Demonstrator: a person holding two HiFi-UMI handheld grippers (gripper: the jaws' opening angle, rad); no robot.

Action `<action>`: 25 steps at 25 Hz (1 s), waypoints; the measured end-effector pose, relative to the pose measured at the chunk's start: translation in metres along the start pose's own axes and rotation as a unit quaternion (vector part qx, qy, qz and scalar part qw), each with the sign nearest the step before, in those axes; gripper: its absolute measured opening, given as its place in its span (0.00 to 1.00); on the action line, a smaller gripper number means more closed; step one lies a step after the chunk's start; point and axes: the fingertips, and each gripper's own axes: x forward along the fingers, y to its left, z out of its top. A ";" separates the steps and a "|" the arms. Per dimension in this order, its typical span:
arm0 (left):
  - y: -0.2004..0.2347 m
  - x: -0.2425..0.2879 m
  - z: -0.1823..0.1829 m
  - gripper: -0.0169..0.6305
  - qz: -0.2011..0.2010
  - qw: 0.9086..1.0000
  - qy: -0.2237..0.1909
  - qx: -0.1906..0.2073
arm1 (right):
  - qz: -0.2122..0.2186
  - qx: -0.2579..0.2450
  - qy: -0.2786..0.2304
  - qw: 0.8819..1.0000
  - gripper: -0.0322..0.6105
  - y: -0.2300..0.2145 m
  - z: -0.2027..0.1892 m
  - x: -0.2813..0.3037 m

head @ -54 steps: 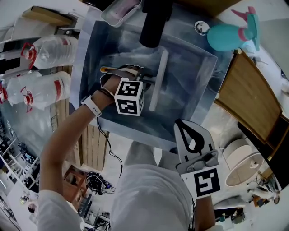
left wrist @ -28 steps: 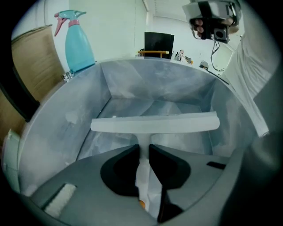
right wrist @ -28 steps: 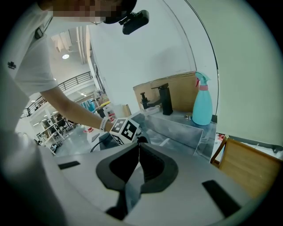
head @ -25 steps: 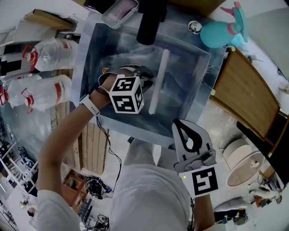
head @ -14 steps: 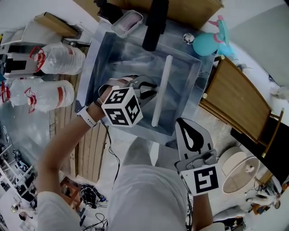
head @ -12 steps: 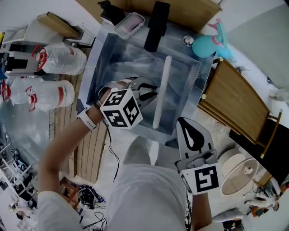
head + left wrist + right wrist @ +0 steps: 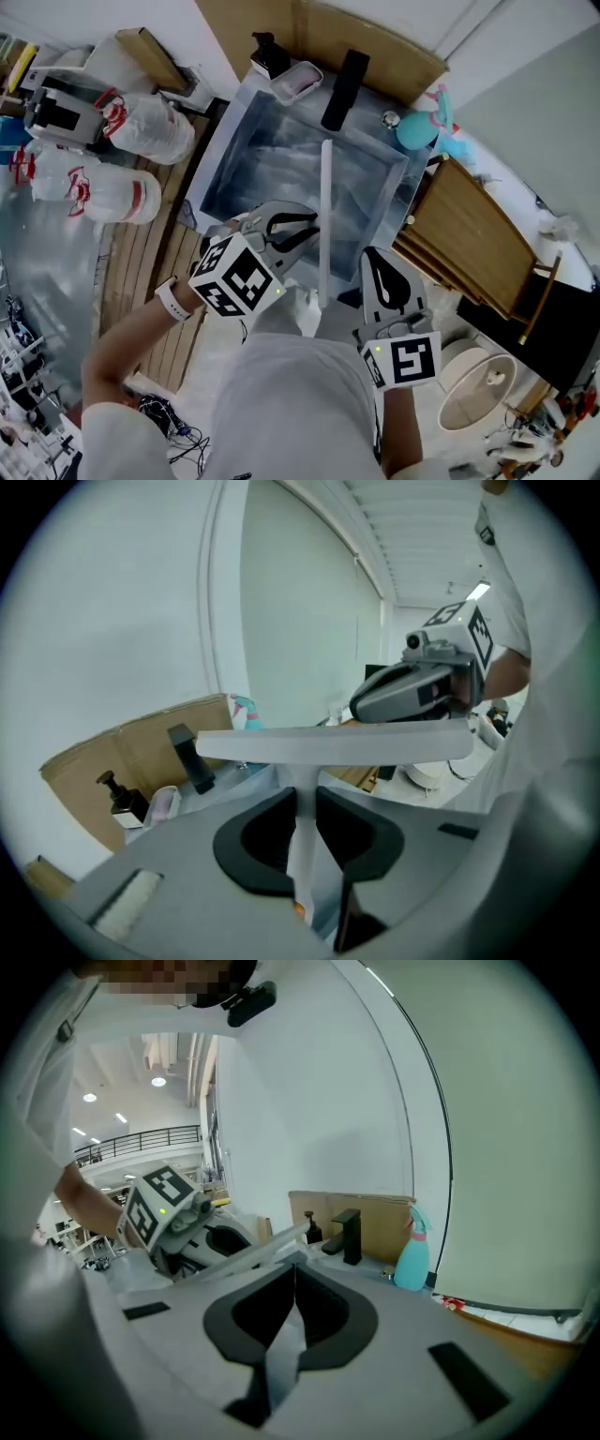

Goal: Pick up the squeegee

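So, far left on the floor there are two big water bottles (image 7: 141,127) with red labels, lying just beside the steel sink (image 7: 214,159). A black faucet (image 7: 344,77) sits at the sink's back edge.

The left gripper (image 7: 309,228) is up in the air over the sink's front edge, and it's clamped on the squeegee (image 7: 324,206). In the left gripper view both black pads press on the thin pale neck of the handle, right under the blade. It's a plain T-shaped squeegee, whitish and a bit see-through. The long straight blade lies flat across that view, just past the jaw tips. The stem is slim and runs back down between the jaws, with a small orange spot low on it. From the head view the blade runs from over the middle of the sink to its front rim. It isn't touching the basin anywhere I can see.

The right gripper (image 7: 375,258) hangs just right of the blade's near end, near the sink's front right corner. Its jaws are closed together, tips touching, with nothing between them.

Further right, a teal spray bottle (image 7: 415,129) stands at the sink's back right corner. A wooden board (image 7: 469,239) lies beside the sink's right edge.
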 end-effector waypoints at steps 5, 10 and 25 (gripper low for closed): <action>0.003 -0.045 0.016 0.13 0.086 0.994 -0.021 -0.063 | -0.007 0.002 -0.009 1.000 0.06 0.007 0.009 -0.006; 0.007 -0.080 0.015 0.13 0.163 0.980 -0.027 -0.107 | -0.003 0.005 -0.030 1.000 0.06 0.011 0.029 -0.007; 0.018 -0.143 0.025 0.13 0.298 0.922 -0.113 -0.221 | -0.018 -0.003 -0.069 0.997 0.06 0.028 0.063 -0.021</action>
